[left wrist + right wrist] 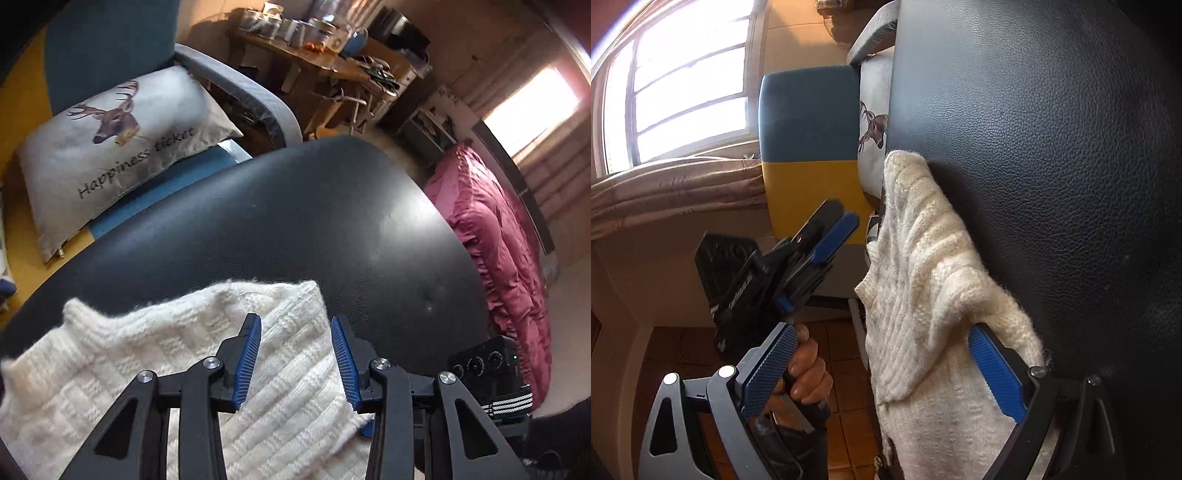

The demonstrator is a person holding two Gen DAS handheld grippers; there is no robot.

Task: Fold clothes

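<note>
A cream cable-knit sweater (207,369) lies at the near edge of the black leather-topped counter (295,221), partly hanging off. Both the left gripper (295,358) and right gripper (886,373) have jaws open, gripping nothing. For a tidy fold, I would pinch matching hem corners before lifting.

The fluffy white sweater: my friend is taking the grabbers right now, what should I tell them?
Left gripper: open, hovering over the white sweater, holding nothing.
Right gripper: open wide, one finger at the knit's edge, not clamped.
The sweater lies bunched on the black leather surface, partly hanging over its edge.
Done: no neat fold shows yet.
Left: probably grip two edges, spread it flat, then fold.
</note>
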